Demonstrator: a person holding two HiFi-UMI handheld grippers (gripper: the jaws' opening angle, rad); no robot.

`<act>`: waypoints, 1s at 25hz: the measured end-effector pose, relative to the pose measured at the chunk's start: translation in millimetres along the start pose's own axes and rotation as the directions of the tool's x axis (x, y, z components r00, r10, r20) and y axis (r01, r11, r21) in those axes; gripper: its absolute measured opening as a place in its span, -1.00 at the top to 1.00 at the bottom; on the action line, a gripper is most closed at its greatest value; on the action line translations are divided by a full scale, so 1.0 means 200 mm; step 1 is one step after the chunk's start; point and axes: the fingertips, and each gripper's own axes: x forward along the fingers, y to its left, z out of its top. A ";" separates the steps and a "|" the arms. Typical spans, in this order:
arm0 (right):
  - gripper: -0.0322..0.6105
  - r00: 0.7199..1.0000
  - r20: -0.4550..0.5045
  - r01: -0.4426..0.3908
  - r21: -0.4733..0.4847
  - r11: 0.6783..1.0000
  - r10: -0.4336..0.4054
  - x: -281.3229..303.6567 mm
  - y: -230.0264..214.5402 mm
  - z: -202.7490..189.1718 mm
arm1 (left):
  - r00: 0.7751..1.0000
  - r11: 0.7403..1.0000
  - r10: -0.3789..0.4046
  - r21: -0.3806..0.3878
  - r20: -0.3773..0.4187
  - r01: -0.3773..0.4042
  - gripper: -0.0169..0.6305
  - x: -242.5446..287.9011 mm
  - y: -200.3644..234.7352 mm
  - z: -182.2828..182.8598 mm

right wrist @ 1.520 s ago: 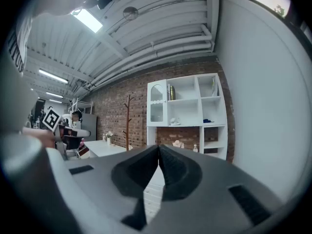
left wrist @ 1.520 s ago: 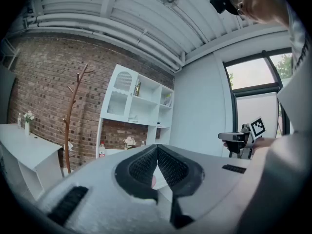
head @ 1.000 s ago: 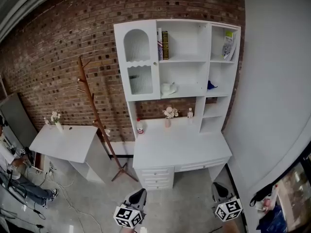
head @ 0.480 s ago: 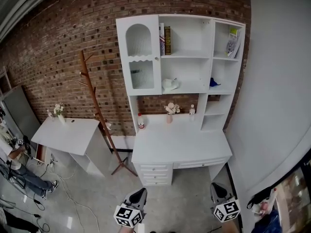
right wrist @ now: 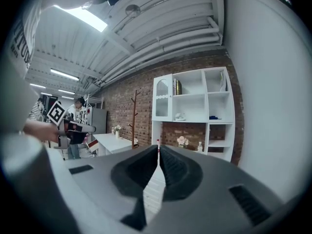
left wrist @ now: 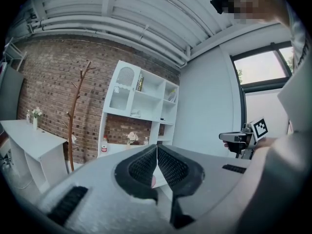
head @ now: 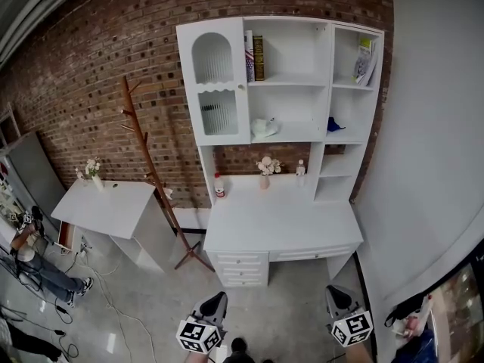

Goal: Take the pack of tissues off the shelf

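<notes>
Two grippers, left (left wrist: 157, 156) and right (right wrist: 159, 155), are hovering at 6 and 5 o'clock in the head view, each with jaws pressed together on nothing. One shelf unit (head: 186, 89) is standing at 12 o'clock. Two books (head: 258, 57) are occupying its upper middle compartment. One white pack of tissues (head: 262, 128) is lying in the compartment below.

Rough brick wall (head: 91, 89); matt white shelf (head: 217, 94)
</notes>
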 end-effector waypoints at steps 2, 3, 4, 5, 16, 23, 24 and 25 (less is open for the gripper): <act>0.80 1.000 -0.004 0.005 0.006 1.000 -0.005 0.03 -0.02 -0.01 | 1.000 1.000 0.000 0.001 0.001 0.000 0.87 0.03 0.02 0.01; 0.80 1.000 -0.007 0.007 0.010 1.000 -0.007 0.05 -0.03 -0.01 | 1.000 1.000 -0.002 0.002 0.000 0.002 0.87 0.05 0.03 0.01; 0.80 1.000 -0.009 0.009 0.012 1.000 -0.009 0.08 -0.03 -0.01 | 1.000 1.000 -0.005 0.003 -0.001 0.005 0.87 0.06 0.05 0.01; 0.80 1.000 -0.011 0.010 0.013 1.000 -0.010 0.10 -0.03 -0.02 | 1.000 1.000 -0.008 0.005 -0.003 0.008 0.87 0.08 0.06 0.01; 0.80 0.996 -0.007 0.094 0.016 0.995 -0.094 0.51 -0.16 0.04 | 0.999 0.999 -0.052 0.008 -0.004 0.052 0.87 0.48 0.38 0.10; 0.80 0.991 -0.011 0.132 0.018 0.991 -0.132 0.80 -0.23 0.10 | 0.996 0.996 -0.089 0.013 -0.022 0.089 0.87 0.74 0.59 0.14; 0.80 0.991 -0.013 0.135 0.014 0.991 -0.135 0.84 -0.23 0.11 | 0.995 0.995 -0.094 0.012 -0.024 0.094 0.87 0.78 0.62 0.15; 0.80 0.990 -0.014 0.139 0.012 0.990 -0.139 0.88 -0.23 0.12 | 0.995 0.995 -0.099 0.011 -0.027 0.099 0.87 0.81 0.65 0.15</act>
